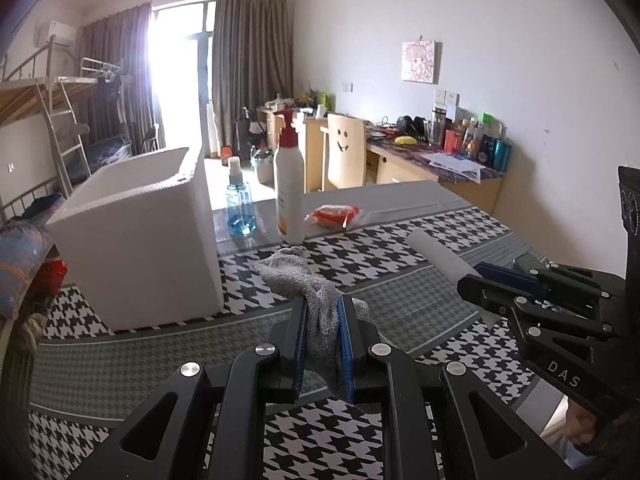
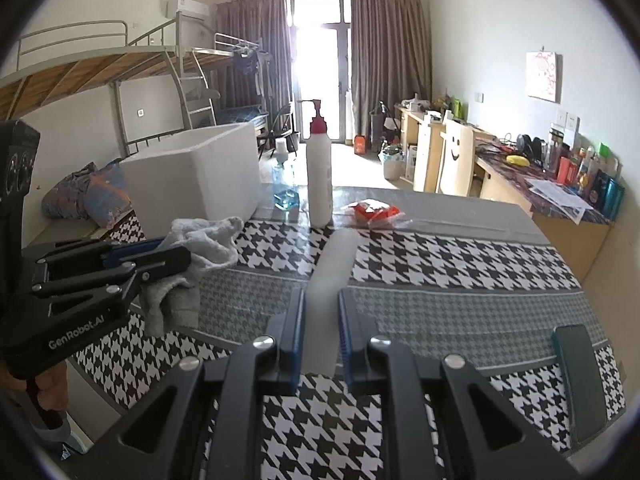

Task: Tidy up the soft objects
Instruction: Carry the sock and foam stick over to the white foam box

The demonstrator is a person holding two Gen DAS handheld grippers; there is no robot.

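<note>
A grey towel-like cloth [image 1: 298,280] hangs a little above the houndstooth tablecloth [image 1: 420,240], pinched between the blue pads of my left gripper [image 1: 322,305], which is shut on it. A white soft roll [image 2: 334,264] sticks forward from my right gripper [image 2: 322,300], whose pads are shut on its near end. In the left wrist view the right gripper [image 1: 474,282] is to the right with the roll [image 1: 434,254]. The right wrist view has the left gripper [image 2: 176,258] at the left, the cloth [image 2: 208,240] bunched in it.
An open white foam box [image 1: 140,240] stands at the table's left. Behind the cloth are a white pump bottle with a red top [image 1: 290,184], a blue spray bottle [image 1: 240,208] and a red packet [image 1: 334,214]. A dark green flat object [image 2: 576,380] lies near right.
</note>
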